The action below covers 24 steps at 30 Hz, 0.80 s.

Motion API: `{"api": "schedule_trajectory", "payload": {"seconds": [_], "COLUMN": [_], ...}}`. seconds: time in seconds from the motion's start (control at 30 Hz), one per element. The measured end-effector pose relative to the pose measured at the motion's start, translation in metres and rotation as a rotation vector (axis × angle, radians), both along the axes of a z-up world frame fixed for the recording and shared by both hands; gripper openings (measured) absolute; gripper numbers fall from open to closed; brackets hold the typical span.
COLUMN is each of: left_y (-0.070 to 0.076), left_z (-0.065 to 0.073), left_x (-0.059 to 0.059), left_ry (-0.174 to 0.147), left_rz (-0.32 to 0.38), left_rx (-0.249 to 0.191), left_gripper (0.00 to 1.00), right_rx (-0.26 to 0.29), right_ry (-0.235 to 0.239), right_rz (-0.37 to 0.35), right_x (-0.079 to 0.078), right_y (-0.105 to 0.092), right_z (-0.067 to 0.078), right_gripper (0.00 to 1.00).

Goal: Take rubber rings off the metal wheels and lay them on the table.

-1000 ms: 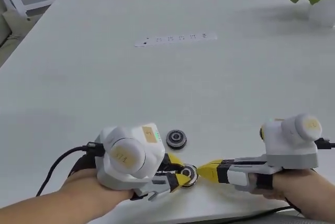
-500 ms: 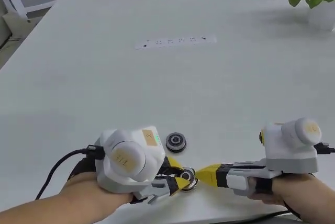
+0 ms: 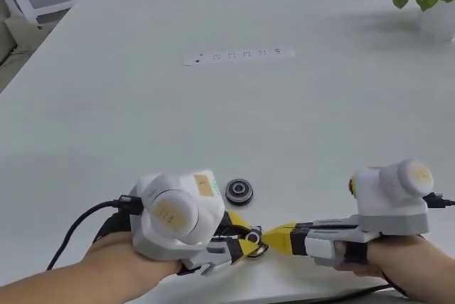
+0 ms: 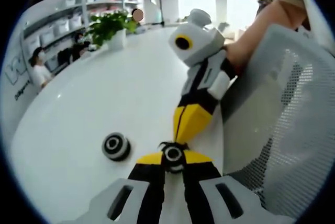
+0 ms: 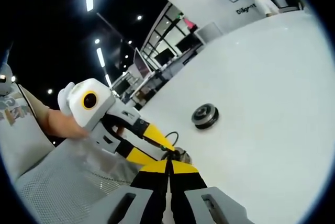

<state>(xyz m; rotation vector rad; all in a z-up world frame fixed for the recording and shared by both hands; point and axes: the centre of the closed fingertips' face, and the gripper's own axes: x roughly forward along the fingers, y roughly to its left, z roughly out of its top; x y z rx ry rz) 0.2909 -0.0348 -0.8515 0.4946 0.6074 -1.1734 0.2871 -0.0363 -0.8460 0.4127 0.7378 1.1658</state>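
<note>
Firmly, my left gripper point(image 4: 172, 157) clamps the small silver metal wheel point(image 4: 172, 153) as anchor; my right gripper point(image 5: 168, 167), closed beside it, pinches its thin black rubber ring point(image 5: 171, 134) for peeling.

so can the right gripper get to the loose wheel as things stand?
Probably yes, once freed. The loose wheel lies on bare table just beyond the right gripper, with nothing between. But its jaws are shut at the held wheel, which the left gripper clamps.
</note>
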Motion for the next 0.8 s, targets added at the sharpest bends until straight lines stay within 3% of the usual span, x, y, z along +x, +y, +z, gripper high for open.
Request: {"api": "schedule_trajectory", "payload": {"seconds": [0.13,0.2,0.23,0.27,0.3,0.53,0.8], "left_y": [-0.001,-0.002,-0.002,-0.002,-0.002,-0.002,-0.003], "left_z": [0.000,0.000,0.000,0.000,0.000,0.000,0.000], "left_x": [-0.001,-0.001,-0.001,-0.001,-0.001,-0.001,-0.001], "left_ry": [0.002,-0.002,-0.001,0.000,-0.001,-0.002,0.001], "left_rz": [-0.002,-0.002,-0.003,-0.002,-0.002,-0.003,-0.008], "left_rx": [-0.001,-0.002,-0.001,-0.004,-0.004,-0.005,-0.008], "left_gripper": [0.12,0.12,0.12,0.12,0.12,0.13,0.13], "right_rx": [0.011,0.062,-0.005,0.020,0.026,-0.002,0.001], "right_ry": [-0.003,0.016,-0.056,-0.011,-0.006,-0.018,-0.014], "right_rz": [0.016,0.089,0.038,0.044,0.042,0.021,-0.009], "right_x": [-0.003,-0.017,-0.004,-0.008,-0.008,-0.002,0.003], "right_y": [0.002,0.010,0.003,0.005,0.005,0.002,-0.001], "right_z": [0.002,0.010,0.003,0.004,0.005,-0.001,0.000], "right_gripper": [0.00,0.00,0.00,0.00,0.00,0.00,0.00]}}
